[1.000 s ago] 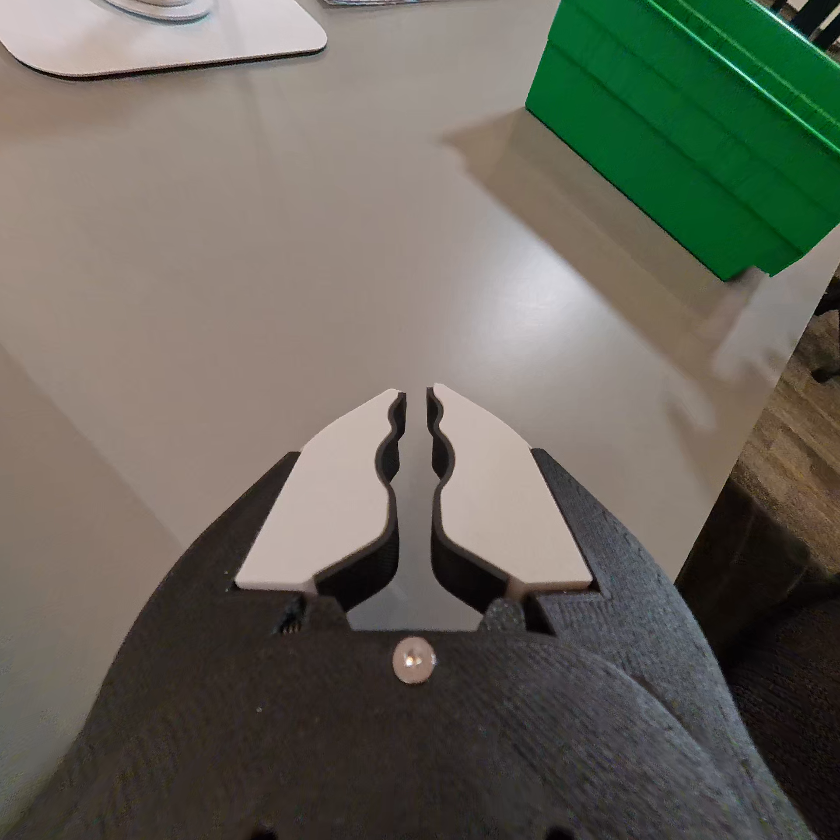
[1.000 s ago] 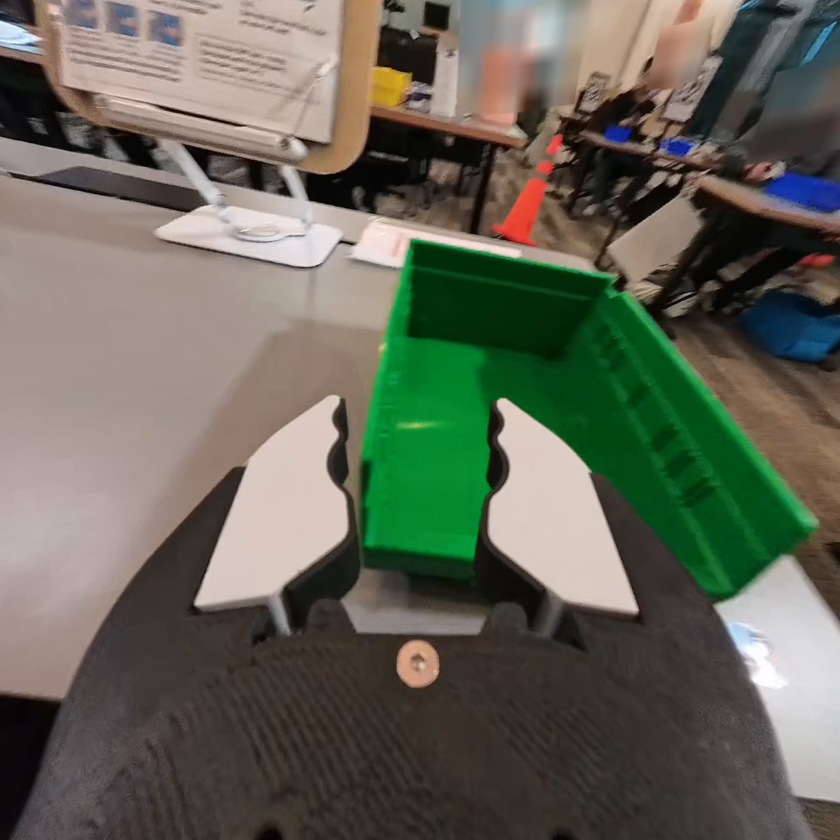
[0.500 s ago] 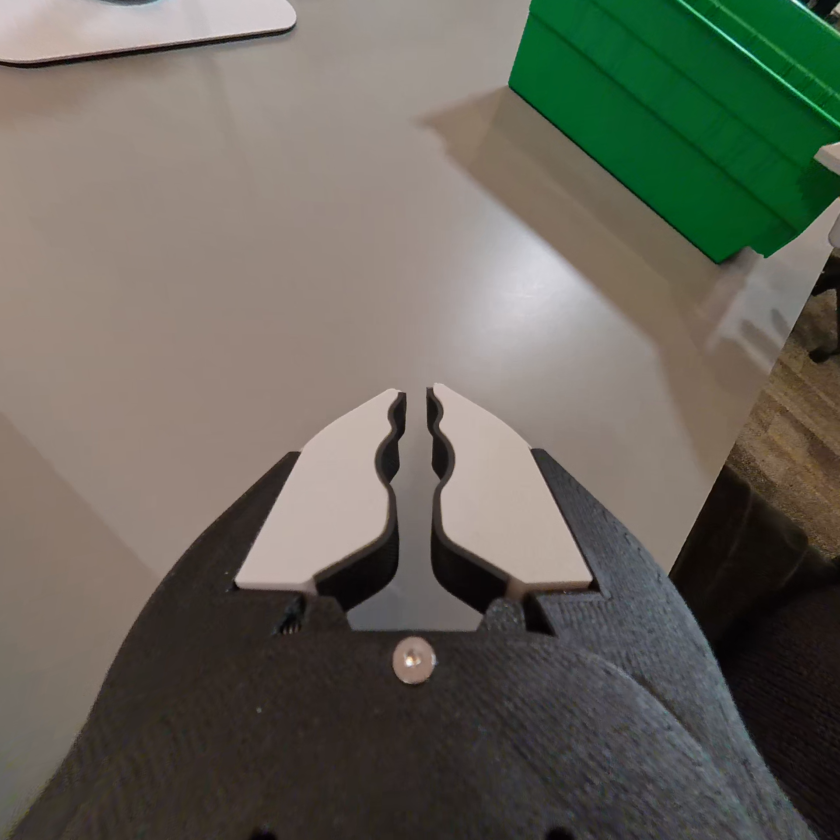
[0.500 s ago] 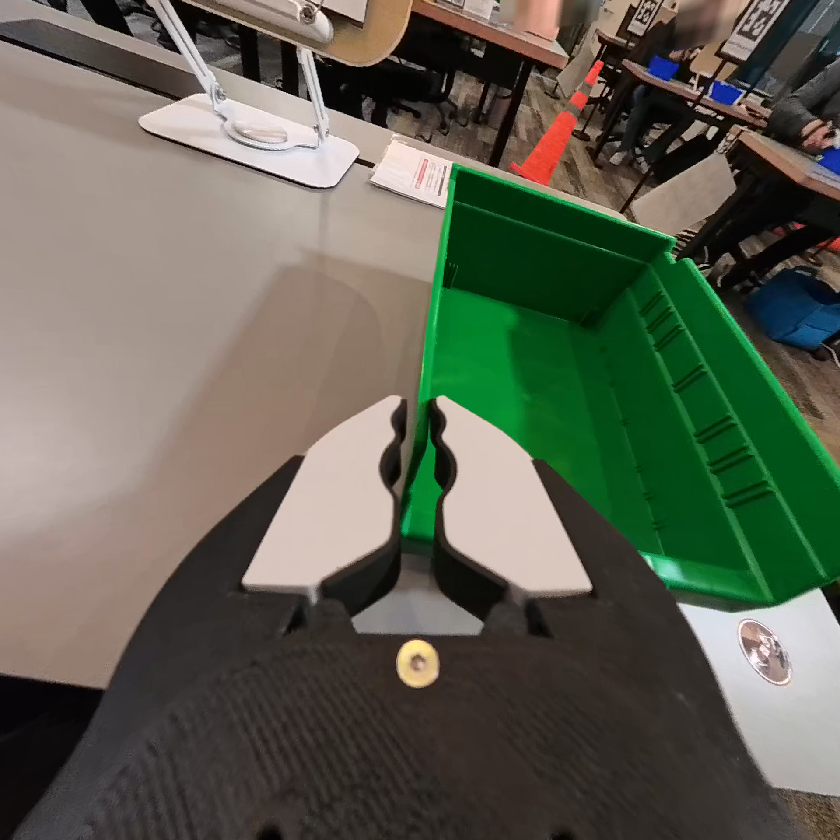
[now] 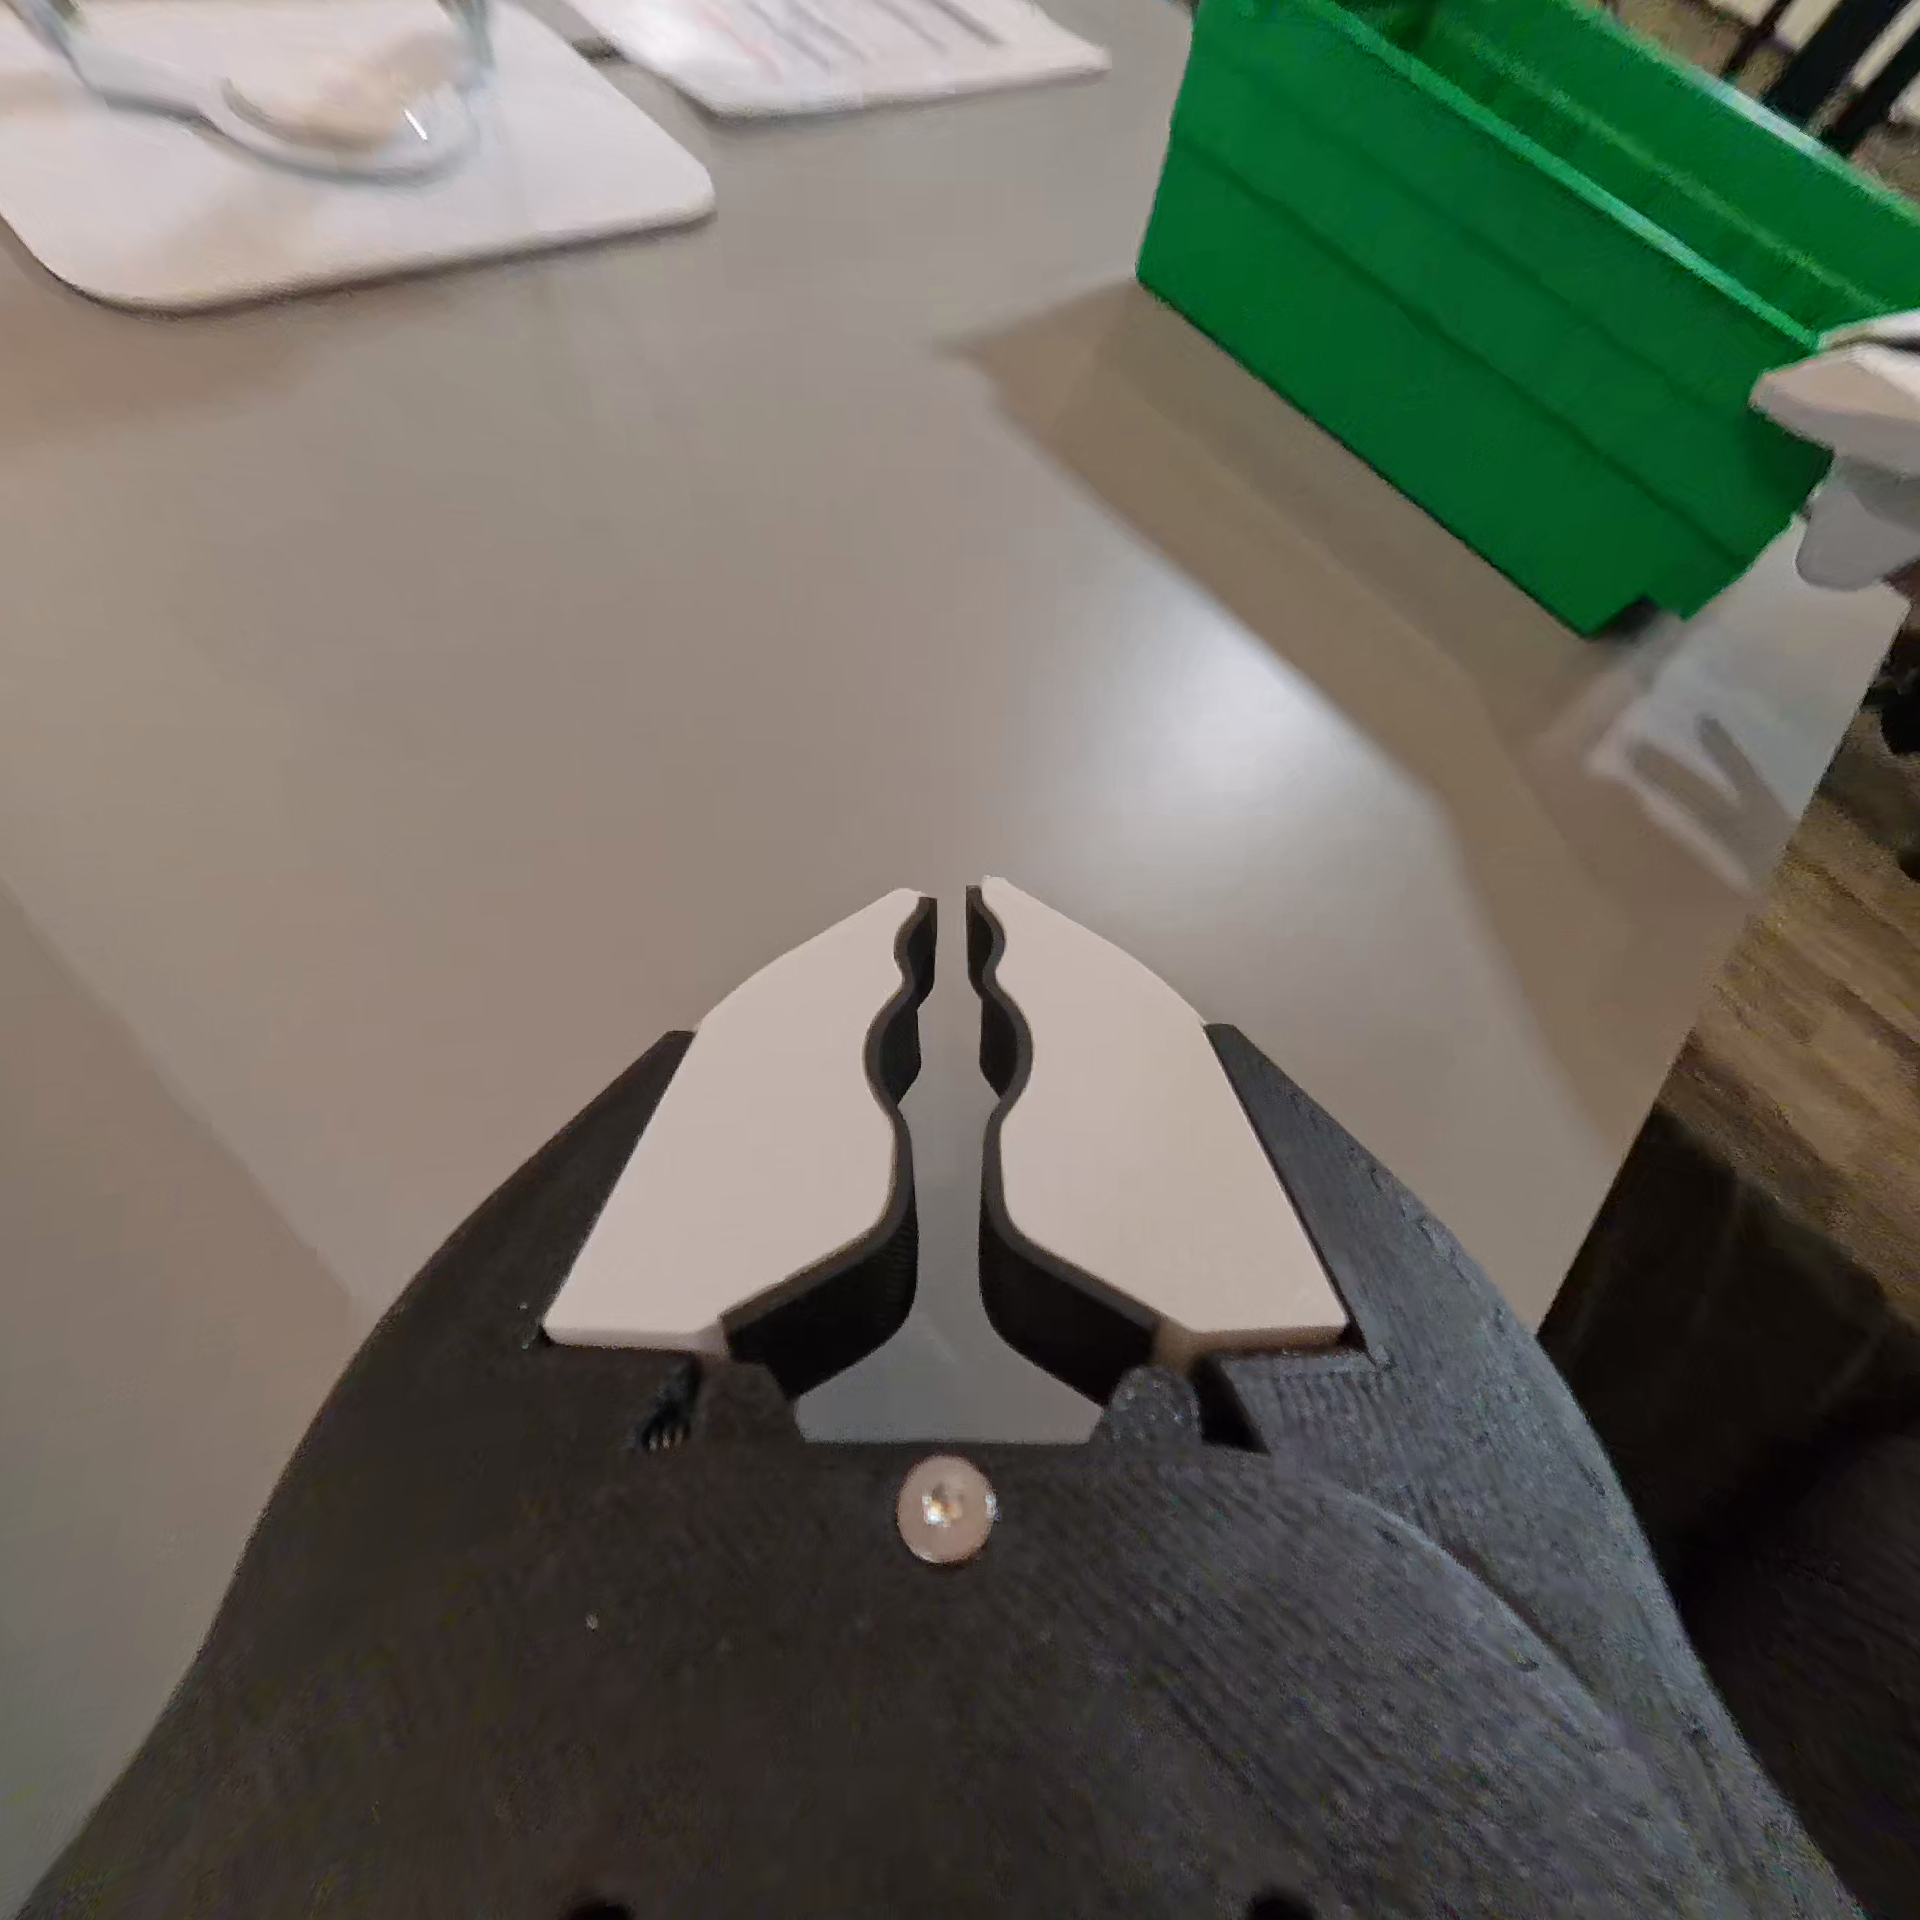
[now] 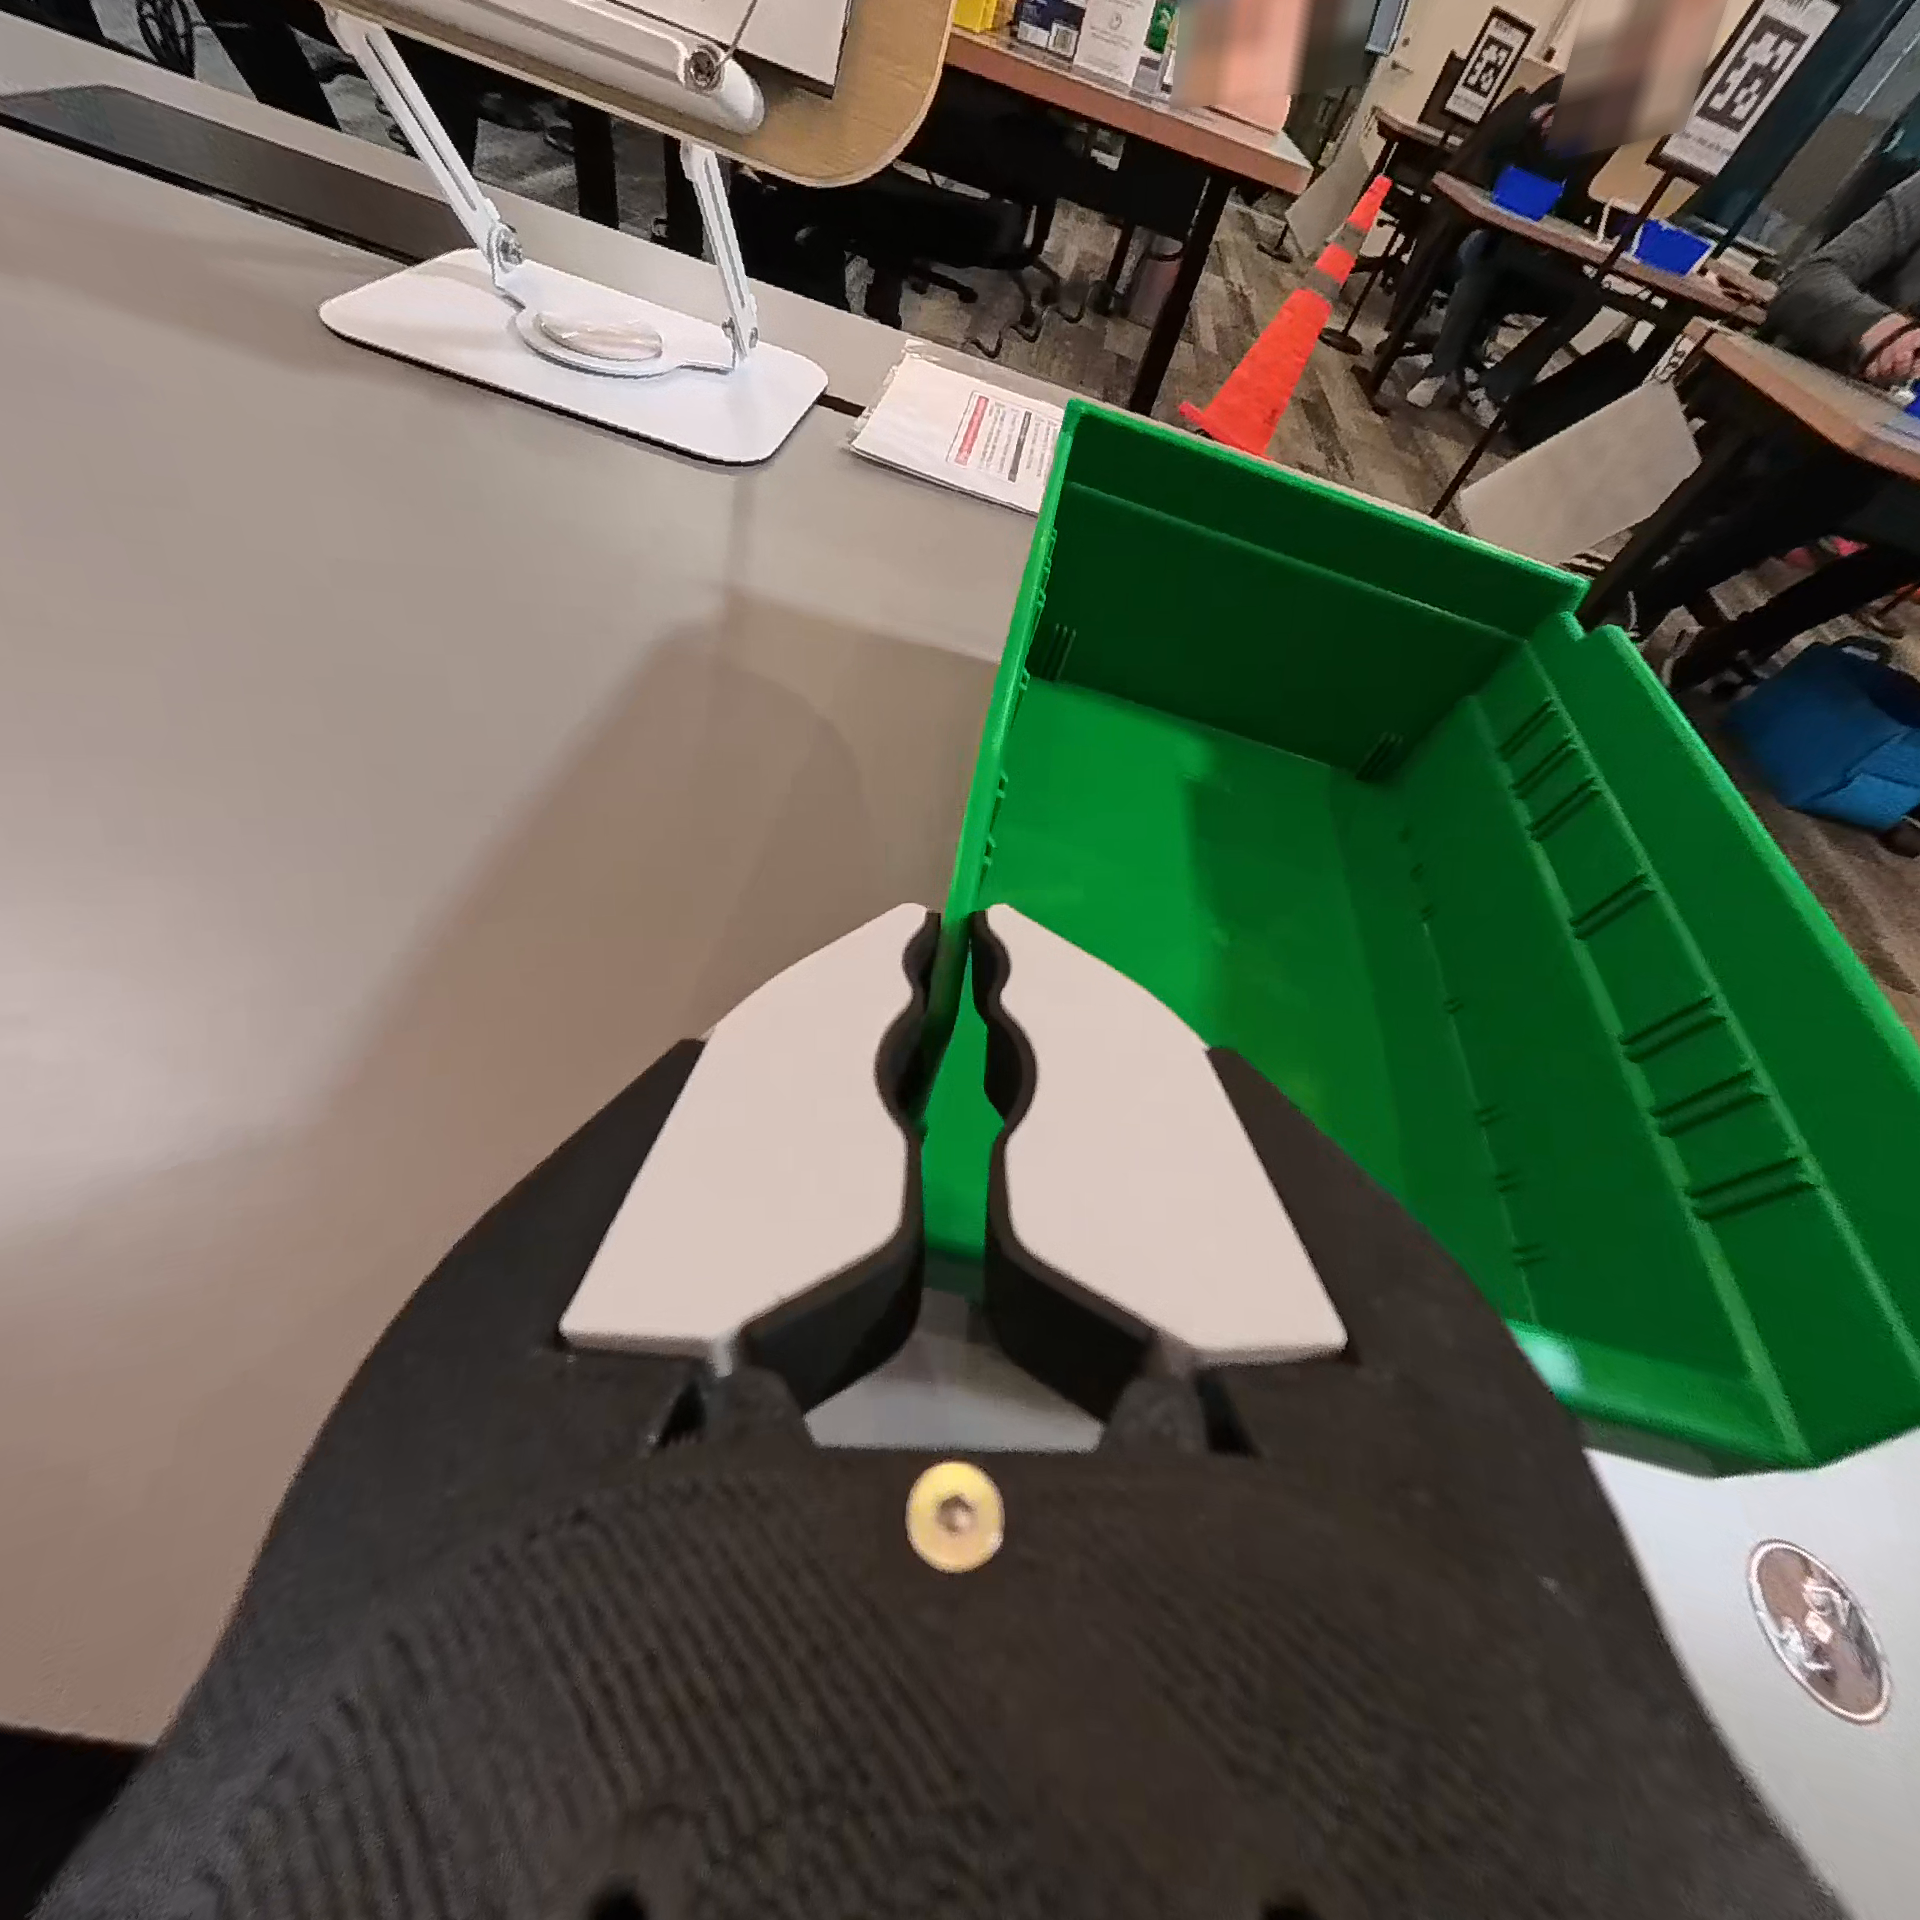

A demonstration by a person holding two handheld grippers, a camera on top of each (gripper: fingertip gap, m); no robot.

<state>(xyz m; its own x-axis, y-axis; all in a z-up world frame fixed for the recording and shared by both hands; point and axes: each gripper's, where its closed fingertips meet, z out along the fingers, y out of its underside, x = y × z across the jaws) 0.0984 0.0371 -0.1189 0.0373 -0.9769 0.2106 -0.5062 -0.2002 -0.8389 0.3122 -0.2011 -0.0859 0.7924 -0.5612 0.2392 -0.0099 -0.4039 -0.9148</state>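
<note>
A green plastic bin (image 6: 1351, 935) stands on the grey table (image 6: 416, 831) near its right edge, empty inside. My right gripper (image 6: 953, 920) is shut on the bin's left wall near the front corner. In the left wrist view the bin (image 5: 1455, 270) is at the upper right, with the right gripper's white finger (image 5: 1839, 395) at its corner. My left gripper (image 5: 943, 902) is shut and empty, hovering over bare table (image 5: 520, 675) well left of the bin.
A white stand base (image 6: 582, 353) holding a board sits at the table's far side, with a paper sheet (image 6: 966, 436) beside it. The table's right edge (image 5: 1662, 1039) drops to the floor. An orange cone (image 6: 1278, 343), other tables and seated people are behind.
The right gripper closed from open onto the bin's left wall. The left gripper stayed shut and its view shifted, showing more of the stand base and paper.
</note>
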